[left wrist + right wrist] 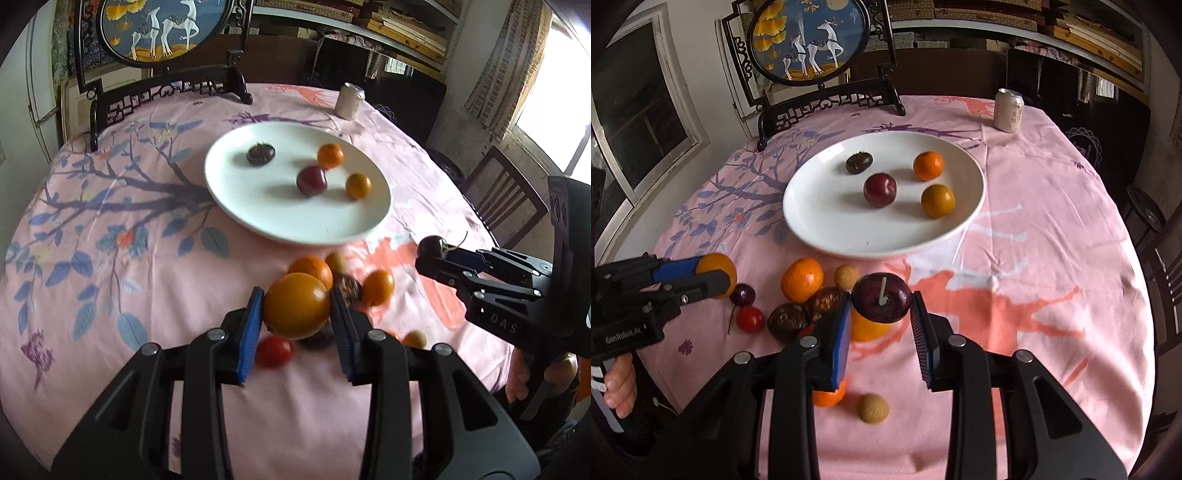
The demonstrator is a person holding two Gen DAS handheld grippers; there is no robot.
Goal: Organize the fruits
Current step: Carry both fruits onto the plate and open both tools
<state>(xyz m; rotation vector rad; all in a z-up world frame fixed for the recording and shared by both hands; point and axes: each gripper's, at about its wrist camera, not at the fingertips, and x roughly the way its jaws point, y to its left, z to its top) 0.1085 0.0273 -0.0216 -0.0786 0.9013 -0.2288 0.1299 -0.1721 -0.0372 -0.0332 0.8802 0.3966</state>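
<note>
Here the left gripper (pixel 297 308) clamps a round orange fruit (pixel 296 305) between its blue pads, raised above the pink tablecloth (pixel 110 280) on the near side of the white plate (pixel 236 206). The right gripper (pixel 881 308) pinches a dark cherry (pixel 882 302), also short of the plate. On the plate lie a red plum (pixel 880 189), two small oranges and a dark chestnut (pixel 858 163).

Pink floral tablecloth (pixel 1034 221) covers the round table. Pale drink can (pixel 1008 110) stands upright near the far edge. Round deer embroidery screen (pixel 809 35) in a dark carved wooden stand (pixel 831 105) sits at the far-left edge. Dark wooden chair (pixel 506 195) beside the table, near a bright window (pixel 561 103). Shelves (pixel 1089 40) with stacked boards behind.
</note>
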